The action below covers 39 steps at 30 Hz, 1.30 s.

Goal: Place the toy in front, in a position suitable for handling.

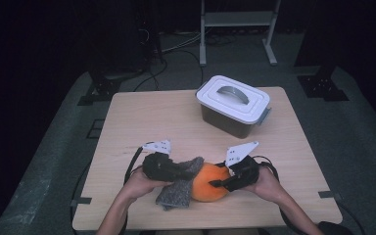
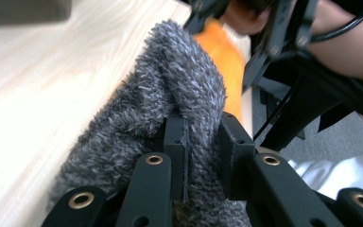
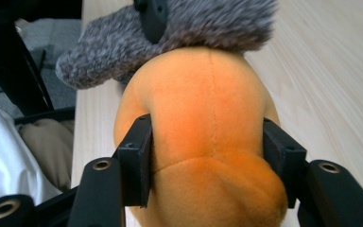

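An orange plush toy (image 1: 208,185) lies near the table's front edge, with a grey fuzzy cloth (image 1: 176,192) draped against its left side. My left gripper (image 1: 176,171) is shut on a fold of that grey cloth (image 2: 179,80), pinched between its jaws (image 2: 203,137); the orange plush (image 2: 227,56) shows just beyond. My right gripper (image 1: 216,182) comes in from the right. Its pads (image 3: 139,156) press into both flanks of the orange plush (image 3: 208,109), around its narrow part (image 3: 208,158). The grey cloth (image 3: 194,23) covers the toy's far end.
A white lidded box (image 1: 233,104) with a grey handle stands at the back right of the wooden table (image 1: 147,117). A metal frame (image 1: 237,19) and cables are on the floor behind. The person's forearms enter from the bottom edge.
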Motion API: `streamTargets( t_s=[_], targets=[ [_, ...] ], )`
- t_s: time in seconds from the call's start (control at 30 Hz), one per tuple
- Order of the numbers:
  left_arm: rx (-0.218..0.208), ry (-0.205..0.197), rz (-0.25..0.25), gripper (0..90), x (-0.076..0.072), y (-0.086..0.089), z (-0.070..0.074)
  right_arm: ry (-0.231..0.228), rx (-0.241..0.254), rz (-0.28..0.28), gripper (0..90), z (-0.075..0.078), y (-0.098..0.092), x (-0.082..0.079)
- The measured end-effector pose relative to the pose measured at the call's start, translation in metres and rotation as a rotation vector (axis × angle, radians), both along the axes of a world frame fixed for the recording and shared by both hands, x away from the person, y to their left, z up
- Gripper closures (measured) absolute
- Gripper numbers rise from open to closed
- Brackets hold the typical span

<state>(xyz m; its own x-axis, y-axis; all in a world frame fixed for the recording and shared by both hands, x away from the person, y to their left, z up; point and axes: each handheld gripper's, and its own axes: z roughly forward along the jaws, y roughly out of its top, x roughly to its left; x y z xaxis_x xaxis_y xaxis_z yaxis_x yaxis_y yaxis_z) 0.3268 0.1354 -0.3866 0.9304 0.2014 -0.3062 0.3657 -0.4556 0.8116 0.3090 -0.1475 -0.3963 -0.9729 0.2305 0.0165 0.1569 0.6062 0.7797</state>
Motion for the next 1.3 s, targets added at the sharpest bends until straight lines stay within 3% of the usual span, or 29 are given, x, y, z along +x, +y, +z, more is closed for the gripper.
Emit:
streamTargets(
  t_s=[0.13,0.2,0.27,0.4,0.57,0.7,0.87,1.0,1.1,1.17,1.23,1.3],
  targets=[
    [-0.003,-0.003,-0.005,76.0,-0.001,0.001,0.003,0.015,0.043,0.036,44.5,-0.005,0.003,0.001],
    [0.019,0.009,0.003,76.0,0.002,0.002,-0.003,-0.005,0.001,0.059,43.3,-0.009,0.004,0.001],
    [-0.003,0.032,0.006,76.1,0.004,0.004,-0.008,0.000,0.013,0.066,41.8,-0.012,0.000,0.001],
    [0.005,0.033,0.015,76.0,0.006,0.007,-0.012,0.009,0.025,0.050,38.7,-0.017,-0.015,0.003],
    [-0.016,0.062,0.000,75.9,0.007,0.002,-0.018,0.075,0.056,-0.004,31.6,-0.024,-0.034,0.009],
    [-0.023,0.065,-0.006,75.9,0.006,-0.003,-0.017,0.065,-0.007,-0.056,21.7,-0.014,-0.029,0.004],
    [-0.019,0.057,-0.016,75.9,0.003,-0.009,-0.015,0.011,-0.058,-0.044,19.4,-0.005,-0.017,-0.006],
    [-0.016,0.051,-0.028,76.0,0.001,-0.013,-0.015,-0.001,-0.075,-0.023,16.9,-0.002,-0.004,-0.008],
    [-0.006,0.049,-0.030,76.0,0.001,-0.014,-0.015,0.000,-0.093,-0.009,21.0,-0.003,0.007,-0.009],
    [0.002,0.045,-0.023,75.9,0.002,-0.011,-0.014,-0.013,-0.107,0.009,35.2,-0.002,0.011,-0.008],
    [-0.005,0.039,-0.013,75.9,0.002,-0.006,-0.011,-0.006,-0.073,0.021,43.4,0.000,0.010,-0.006],
    [-0.027,0.030,-0.008,75.9,0.002,-0.003,-0.004,0.002,-0.024,0.029,45.3,0.001,0.009,-0.003]
  ],
)
